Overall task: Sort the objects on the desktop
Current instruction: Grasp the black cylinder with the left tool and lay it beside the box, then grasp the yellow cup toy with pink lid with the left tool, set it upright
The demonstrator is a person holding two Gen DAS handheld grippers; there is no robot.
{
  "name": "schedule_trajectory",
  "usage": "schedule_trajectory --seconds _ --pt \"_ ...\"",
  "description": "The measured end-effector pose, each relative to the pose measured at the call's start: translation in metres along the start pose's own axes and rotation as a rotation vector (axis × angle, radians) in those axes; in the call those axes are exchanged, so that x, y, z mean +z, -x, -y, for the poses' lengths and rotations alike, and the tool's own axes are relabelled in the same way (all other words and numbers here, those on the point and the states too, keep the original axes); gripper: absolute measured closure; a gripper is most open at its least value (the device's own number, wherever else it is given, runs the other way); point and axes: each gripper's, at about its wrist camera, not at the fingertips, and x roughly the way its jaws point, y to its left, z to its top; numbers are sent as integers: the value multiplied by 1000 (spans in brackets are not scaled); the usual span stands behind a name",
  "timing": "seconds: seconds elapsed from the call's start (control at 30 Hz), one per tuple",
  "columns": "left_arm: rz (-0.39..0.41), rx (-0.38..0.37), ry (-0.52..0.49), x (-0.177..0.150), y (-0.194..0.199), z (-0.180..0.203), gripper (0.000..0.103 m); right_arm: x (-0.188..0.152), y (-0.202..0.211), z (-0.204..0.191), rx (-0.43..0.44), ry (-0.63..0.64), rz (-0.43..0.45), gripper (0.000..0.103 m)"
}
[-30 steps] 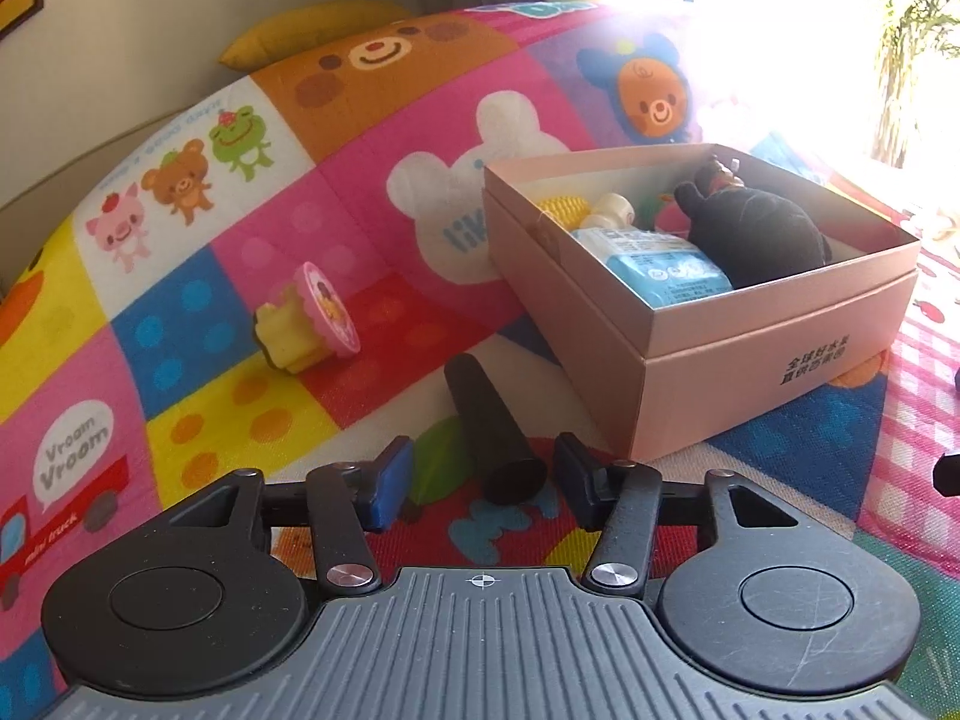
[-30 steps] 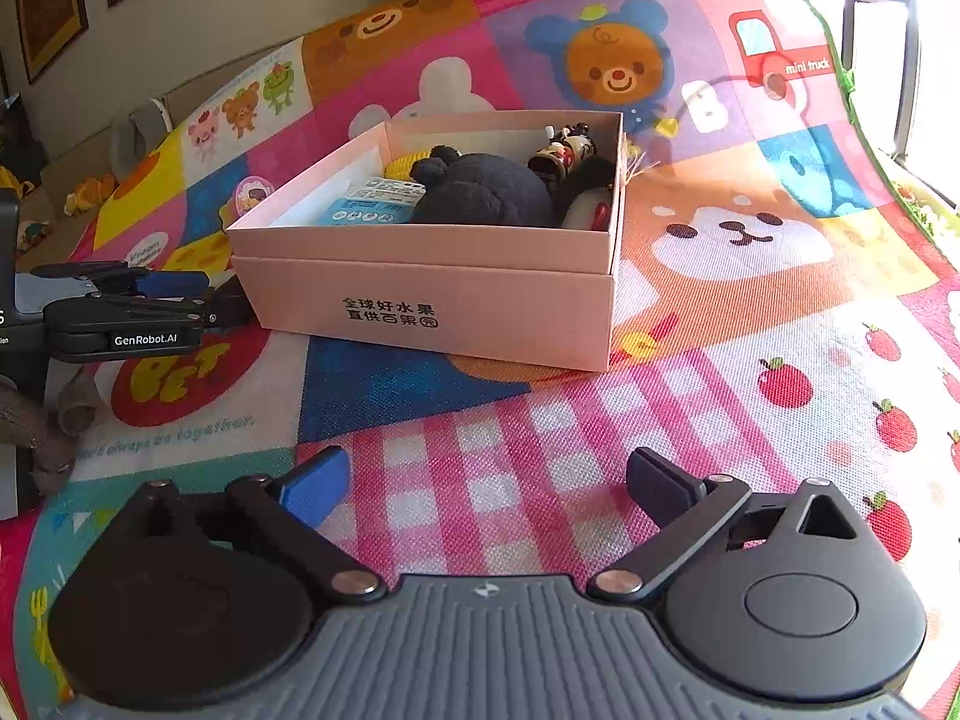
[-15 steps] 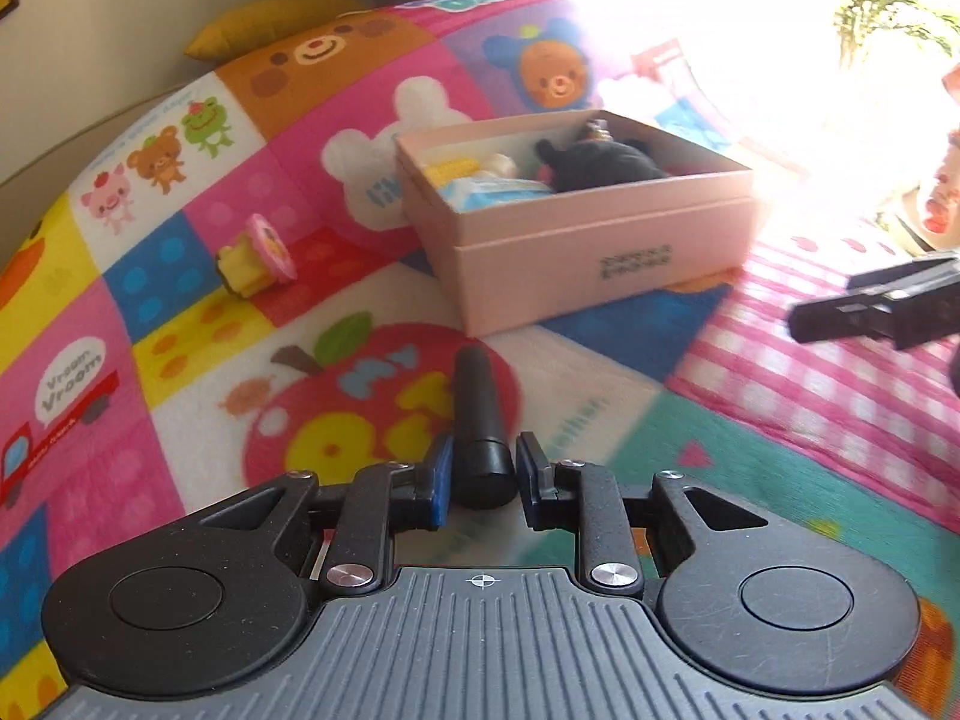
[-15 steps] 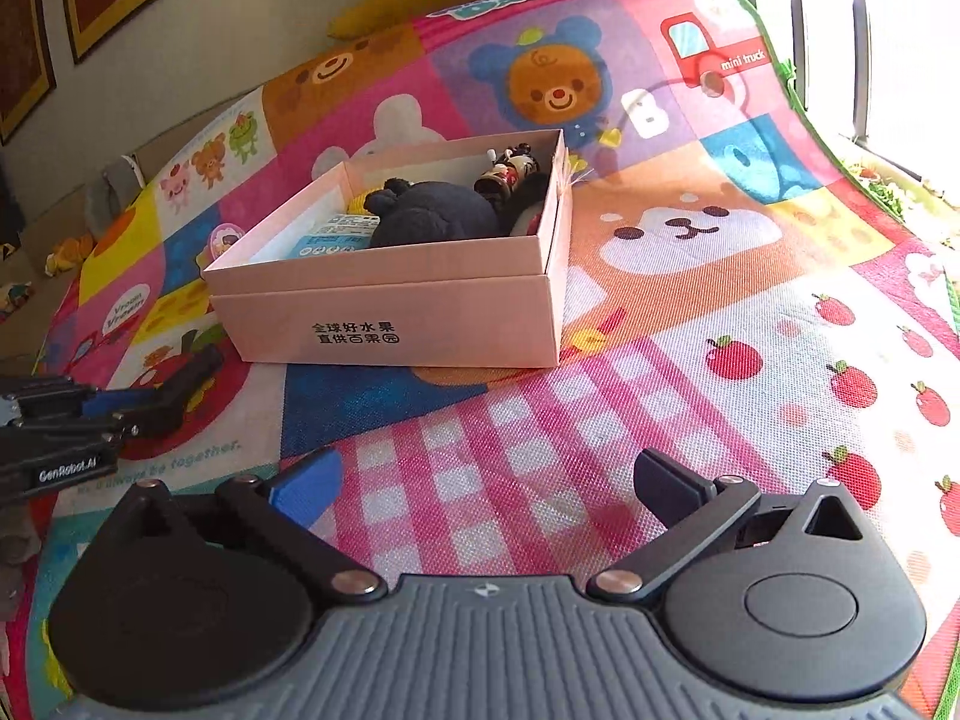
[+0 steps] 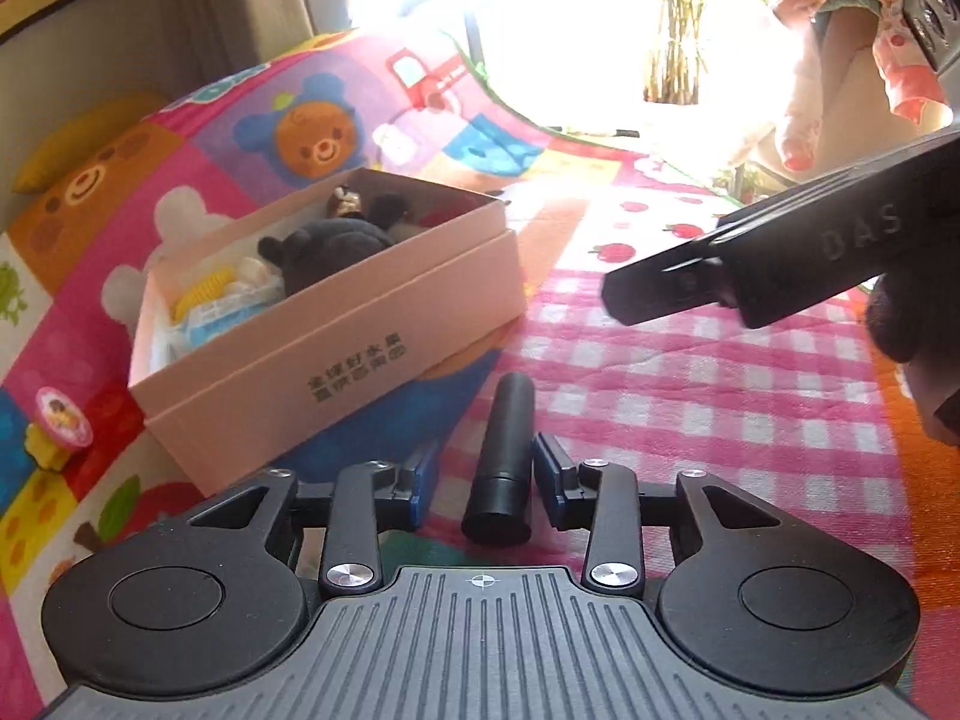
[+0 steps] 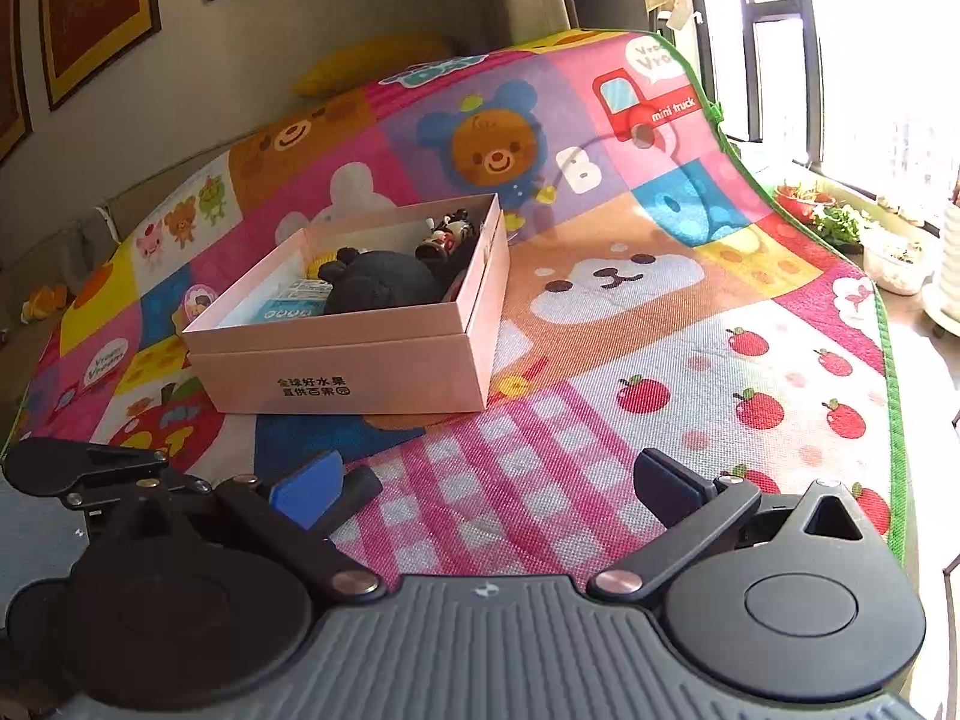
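A black cylinder (image 5: 507, 420) lies lengthwise between the fingers of my left gripper (image 5: 483, 468), over the pink checked patch just in front of the pink box (image 5: 336, 372). The jaws are opening: there is a gap at the left pad, and the right pad no longer presses. The box (image 6: 360, 372) holds a black plush (image 6: 384, 285), a blue packet and small toys. My right gripper (image 6: 480, 486) stands wide open over the checked patch with nothing between its fingers. It also reaches in from the right (image 5: 660, 294) in the left wrist view.
A yellow toy with a pink lid (image 5: 57, 432) lies on the play mat left of the box. The mat's green edge (image 6: 894, 420) drops off at the right, with potted plants (image 6: 840, 222) by the window beyond. A person's floral sleeve (image 5: 840, 30) shows at the upper right.
My left gripper shut on the black cylinder, carried it right from beside the box to the checked patch in front, then parted its jaws. The right gripper drew nearer to the left one.
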Motion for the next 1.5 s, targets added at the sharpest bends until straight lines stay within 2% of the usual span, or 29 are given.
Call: schedule_trajectory --seconds 0.03,0.17,0.33,0.4,0.5,0.6,0.77,0.8,0.87,0.9,1.03,1.2,1.37,1.5 --pt "3 20 8 0 0 -7 48 1 1 1 -3 -3 4 0" --pt "4 155 63 -1 12 -49 47 2 -2 1 11 -5 6 0" --pt "19 214 199 -11 32 -104 19 -2 -15 -15 69 16 -36 0" --pt "33 261 276 -14 36 -128 17 -4 -22 -23 87 46 -54 0" --pt "46 355 407 -12 29 -167 17 -9 -31 -37 94 108 -77 0" --pt "40 437 448 -2 5 -195 17 -11 -34 -47 119 166 -99 0" --pt "-32 444 561 10 -46 -229 18 -13 -42 -55 111 211 -143 0" --pt "-47 452 583 10 -55 -233 21 -12 -46 -54 109 206 -162 0" --pt "-69 476 593 10 -64 -237 38 -12 -48 -54 102 203 -165 0" --pt "-81 486 597 9 -66 -238 50 -12 -48 -54 101 205 -164 0" --pt "-80 439 570 8 -52 -230 53 -13 -47 -52 107 196 -161 0" --pt "-43 373 504 2 0 -199 56 -12 -48 -52 106 200 -165 0" --pt "5 249 462 -8 59 -143 56 -12 -50 -59 83 263 -193 0" --pt "25 84 531 -17 85 -98 56 -10 -50 -57 97 273 -203 0"
